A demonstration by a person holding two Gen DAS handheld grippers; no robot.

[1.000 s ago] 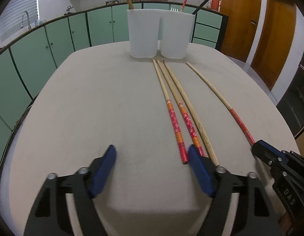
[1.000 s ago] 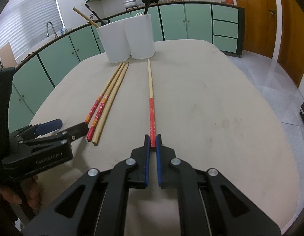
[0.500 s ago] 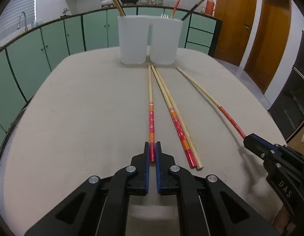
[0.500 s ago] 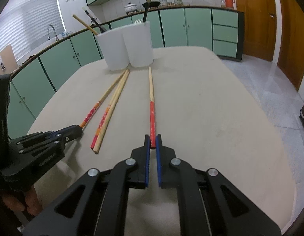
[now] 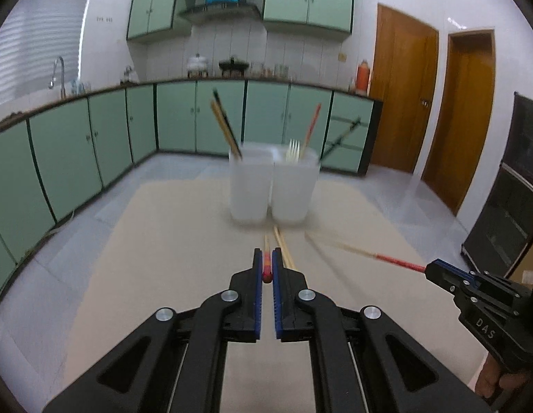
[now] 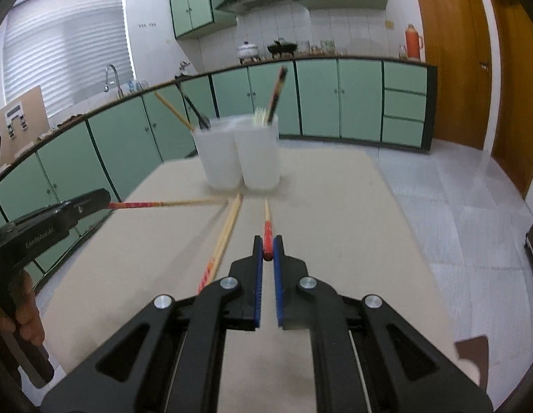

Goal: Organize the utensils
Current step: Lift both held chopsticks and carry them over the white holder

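My left gripper [image 5: 267, 263] is shut on the red end of a long chopstick [image 5: 266, 268] and holds it lifted, tip toward two white holders [image 5: 273, 186]. My right gripper [image 6: 267, 249] is shut on the red end of another chopstick [image 6: 267, 230], also lifted; it shows at the right of the left wrist view [image 5: 394, 258]. Two more chopsticks [image 6: 228, 230] lie side by side on the beige table [image 6: 335, 227]. The holders [image 6: 239, 153] contain chopsticks and a fork [image 5: 293, 147]. The left gripper shows at the left of the right wrist view [image 6: 104, 197].
Green kitchen cabinets [image 5: 94, 137] run behind and left of the table. Wooden doors [image 5: 435, 113] stand at the right. A dark cabinet [image 5: 507, 213] is at the far right. Tiled floor [image 6: 456, 213] lies beyond the table's right edge.
Both grippers have risen and tilted up with their chopsticks, lifting them off the table. A second ago the left gripper was open; it closed on its chopstick.
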